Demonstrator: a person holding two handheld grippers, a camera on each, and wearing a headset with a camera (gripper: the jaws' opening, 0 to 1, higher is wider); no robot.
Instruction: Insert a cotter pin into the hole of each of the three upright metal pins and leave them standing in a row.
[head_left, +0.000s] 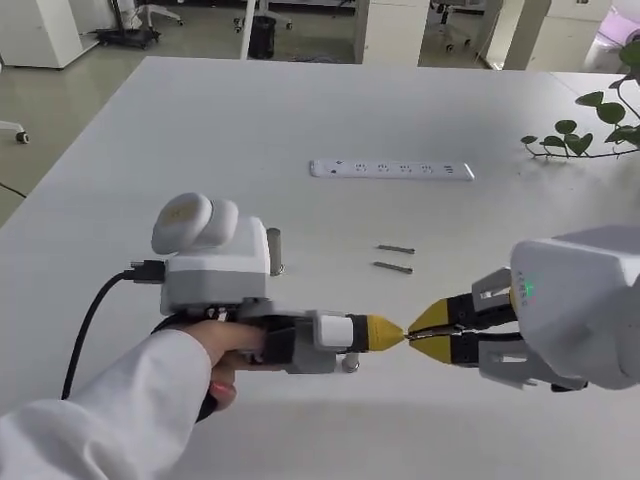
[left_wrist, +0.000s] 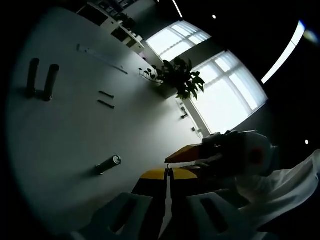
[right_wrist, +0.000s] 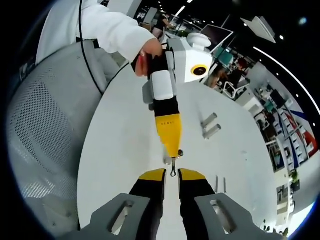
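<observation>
Now gripping a cotter pin (right_wrist: 172, 169) in the shut tips of the left gripper (left_wrist: 167, 173), looped end reaching between the slightly parted jaws of the right gripper (right_wrist: 172, 176), nose to nose above the table (head_left: 250, 120) toward its near edge. Just beneath, a metal pin (left_wrist: 107, 165) lying flat. Farther toward the far edge, two upright metal pins (left_wrist: 50, 82) side by side, two loose cotter pins (head_left: 396, 249), then a power strip (head_left: 390, 170).

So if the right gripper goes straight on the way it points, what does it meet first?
Most likely the cotter pin poking from the left gripper, then that gripper's yellow tip. The right gripper is almost nose to nose with it; the exact gap is unclear.
</observation>
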